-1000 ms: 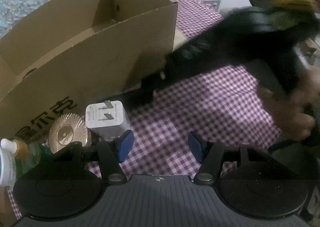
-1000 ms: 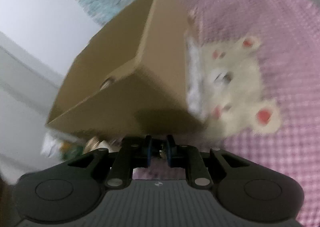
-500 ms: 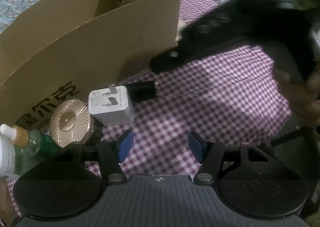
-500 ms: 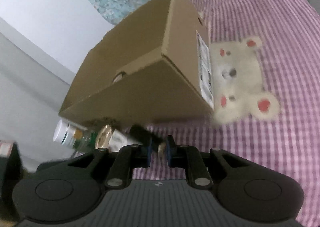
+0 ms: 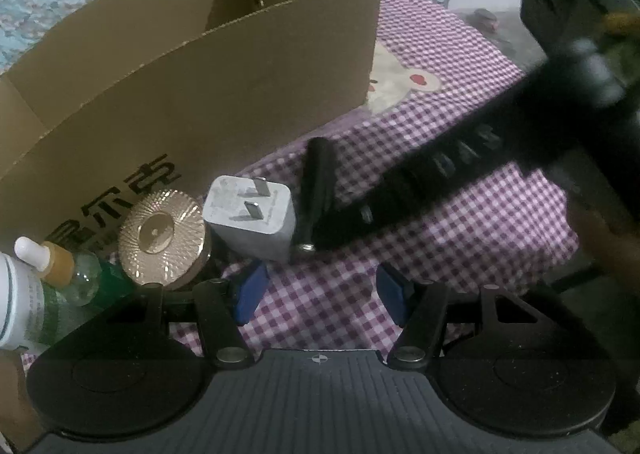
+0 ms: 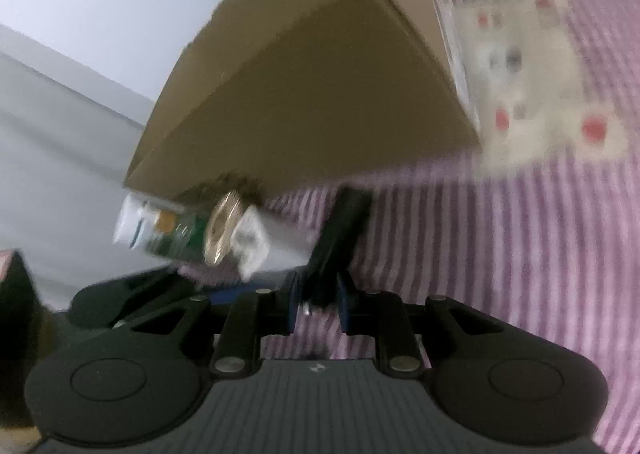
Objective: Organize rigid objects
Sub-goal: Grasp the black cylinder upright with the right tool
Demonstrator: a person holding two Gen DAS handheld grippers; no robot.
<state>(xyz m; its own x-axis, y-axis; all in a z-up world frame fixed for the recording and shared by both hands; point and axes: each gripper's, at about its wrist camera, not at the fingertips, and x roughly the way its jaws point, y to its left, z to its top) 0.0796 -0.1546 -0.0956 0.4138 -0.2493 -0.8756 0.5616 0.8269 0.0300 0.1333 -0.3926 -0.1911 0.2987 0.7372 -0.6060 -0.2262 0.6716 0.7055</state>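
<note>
A black cylinder (image 5: pixel 318 181) with a metal tip lies on the purple checked cloth beside a white charger plug (image 5: pixel 252 219). My right gripper (image 6: pixel 318 304) is shut on the black cylinder (image 6: pixel 334 242) near its metal end; the gripper also shows in the left wrist view (image 5: pixel 352 225), reaching in from the right. My left gripper (image 5: pixel 320 290) is open and empty, just in front of the plug. An open cardboard box (image 5: pixel 192 65) stands behind them. The right wrist view is blurred.
A gold round lid (image 5: pixel 162 236), a green dropper bottle (image 5: pixel 76 274) and a white bottle (image 5: pixel 18 302) stand left of the plug against the box. A bear patch (image 5: pixel 404 83) is on the cloth right of the box. A dark block (image 6: pixel 16 310) is at far left.
My right gripper has swung down from the box side to the cloth and closed on the black cylinder, which has turned from lying sideways to pointing away. My left gripper has stayed open.
</note>
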